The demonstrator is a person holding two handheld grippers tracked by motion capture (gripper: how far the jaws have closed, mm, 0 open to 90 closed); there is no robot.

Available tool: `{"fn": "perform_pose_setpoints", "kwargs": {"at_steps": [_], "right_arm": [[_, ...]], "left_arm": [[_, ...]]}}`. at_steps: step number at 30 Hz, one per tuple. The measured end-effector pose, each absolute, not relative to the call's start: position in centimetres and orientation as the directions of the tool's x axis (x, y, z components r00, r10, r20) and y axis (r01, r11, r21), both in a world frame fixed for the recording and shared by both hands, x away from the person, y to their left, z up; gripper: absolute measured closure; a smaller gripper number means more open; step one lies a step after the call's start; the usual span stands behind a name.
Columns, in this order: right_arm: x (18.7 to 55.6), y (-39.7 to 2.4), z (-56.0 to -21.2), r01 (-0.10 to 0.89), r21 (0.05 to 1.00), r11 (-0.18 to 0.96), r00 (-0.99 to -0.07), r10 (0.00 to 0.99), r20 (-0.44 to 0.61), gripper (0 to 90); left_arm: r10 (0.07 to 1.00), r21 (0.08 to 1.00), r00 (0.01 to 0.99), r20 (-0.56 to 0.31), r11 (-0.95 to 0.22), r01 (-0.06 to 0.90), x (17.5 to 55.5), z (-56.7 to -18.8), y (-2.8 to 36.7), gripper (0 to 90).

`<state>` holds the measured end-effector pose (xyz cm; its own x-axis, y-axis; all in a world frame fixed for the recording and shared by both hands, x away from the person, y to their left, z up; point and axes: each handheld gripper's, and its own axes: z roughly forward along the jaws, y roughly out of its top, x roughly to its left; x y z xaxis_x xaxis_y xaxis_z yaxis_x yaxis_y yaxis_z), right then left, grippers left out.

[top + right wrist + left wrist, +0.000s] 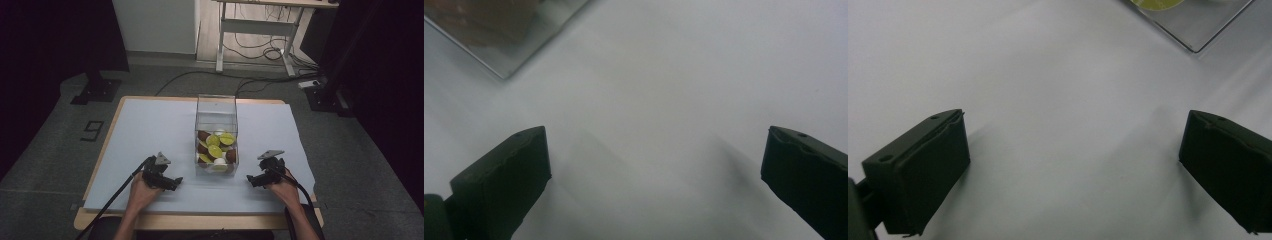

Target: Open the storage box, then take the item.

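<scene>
On the table (150,125) stands a clear box (216,112) with fruit (215,146) inside: green slices, brown pieces and something white at the near end. The box sits in the middle, so both hands can get to it the same way. The left gripper (170,181) rests low on the white sheet to the box's left, and the right gripper (256,180) rests to its right. Each one points in toward the box but stays apart from it. Both sets of jaws are wide open and hold nothing. This looks like a waiting spot, ready for a reach.

From high up, the whole box and both hands show at once. The left gripper view gives a close look at one box corner (1193,35) with a bit of green, and bare sheet between its jaws. The right gripper view shows another corner (499,45) with brown fruit behind it.
</scene>
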<state>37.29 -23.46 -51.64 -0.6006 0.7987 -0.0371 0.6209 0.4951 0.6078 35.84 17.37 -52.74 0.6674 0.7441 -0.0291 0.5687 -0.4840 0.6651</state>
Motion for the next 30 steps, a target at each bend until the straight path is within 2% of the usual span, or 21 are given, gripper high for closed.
{"fn": "perform_pose_setpoints", "kwargs": {"at_steps": [8,30], "right_arm": [[37.5,-23.56,-52.4,0.654,0.585,0.48,-0.592,0.806,0.0,0.0],[37.38,-23.69,-52.5,0.642,0.598,0.48,-0.599,0.801,0.0,0.0]], "left_arm": [[0.744,0.659,0.668,-0.005,-0.5,0.562,35.74,-52.8,17.14,0.0],[0.745,0.658,0.668,-0.004,-0.501,0.562,35.73,-52.83,17.11,0.0]]}}
